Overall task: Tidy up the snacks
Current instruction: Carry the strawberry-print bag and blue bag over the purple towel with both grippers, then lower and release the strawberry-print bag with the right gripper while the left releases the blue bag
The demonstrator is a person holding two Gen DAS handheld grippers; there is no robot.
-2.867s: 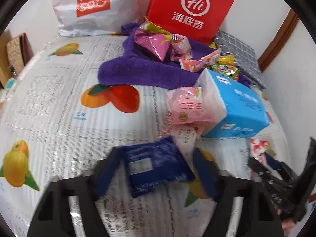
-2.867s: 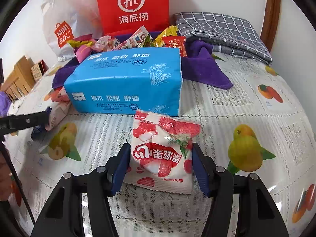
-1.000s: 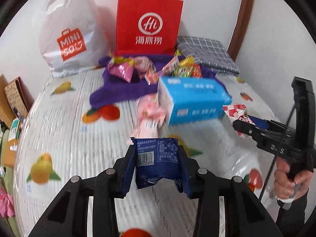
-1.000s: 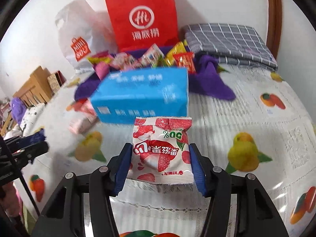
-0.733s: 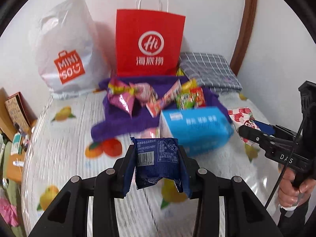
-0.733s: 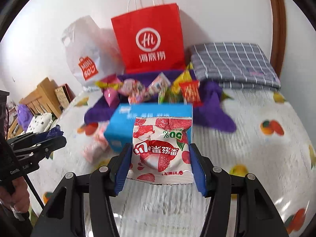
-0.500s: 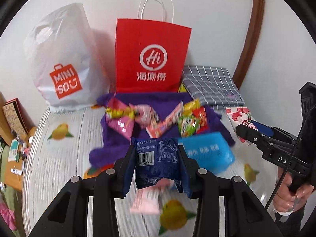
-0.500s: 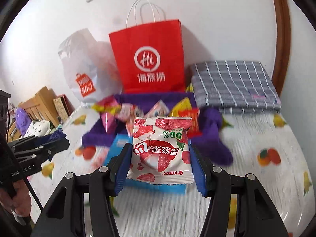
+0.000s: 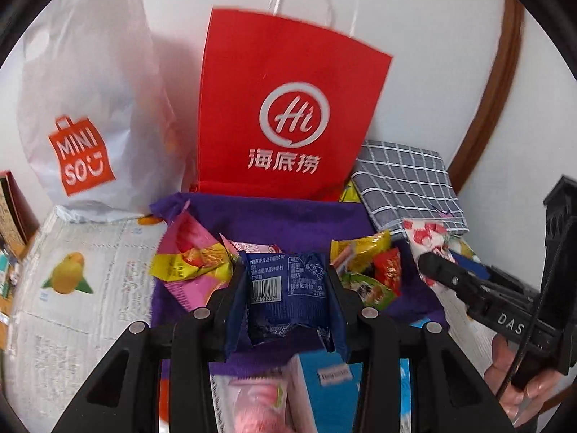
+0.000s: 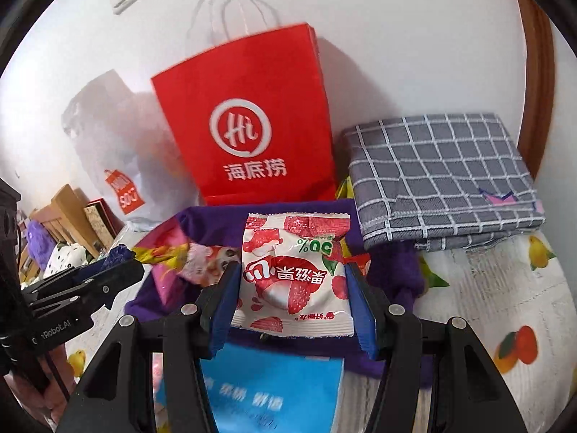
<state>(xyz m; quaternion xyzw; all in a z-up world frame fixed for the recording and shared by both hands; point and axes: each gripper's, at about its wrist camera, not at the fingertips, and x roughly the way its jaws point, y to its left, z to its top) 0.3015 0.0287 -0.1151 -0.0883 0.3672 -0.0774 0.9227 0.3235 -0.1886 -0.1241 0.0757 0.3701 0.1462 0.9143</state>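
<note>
My left gripper [image 9: 286, 299] is shut on a dark blue snack packet [image 9: 286, 290], held in the air above the purple cloth [image 9: 288, 216]. The right gripper [image 10: 294, 294] is shut on a white and red strawberry snack packet [image 10: 294, 278], also lifted. Several loose snacks [image 9: 191, 256] lie on the purple cloth in front of the red paper bag [image 9: 288, 108]. In the left wrist view the right gripper [image 9: 425, 263] shows at the right with its strawberry packet [image 9: 429, 234]. The left gripper [image 10: 122, 263] shows at the left of the right wrist view.
A white plastic shopping bag [image 9: 86, 115] stands left of the red bag. A folded grey checked cloth [image 10: 440, 176] lies at the right. A blue tissue pack [image 10: 270, 393] sits just below both grippers on the fruit-print tablecloth [image 9: 83, 259]. Wooden furniture [image 10: 68, 216] is at the far left.
Both grippers have moved forward over the blue tissue pack toward the red bag and the purple cloth, each still holding its packet. The bags now look larger and nearer.
</note>
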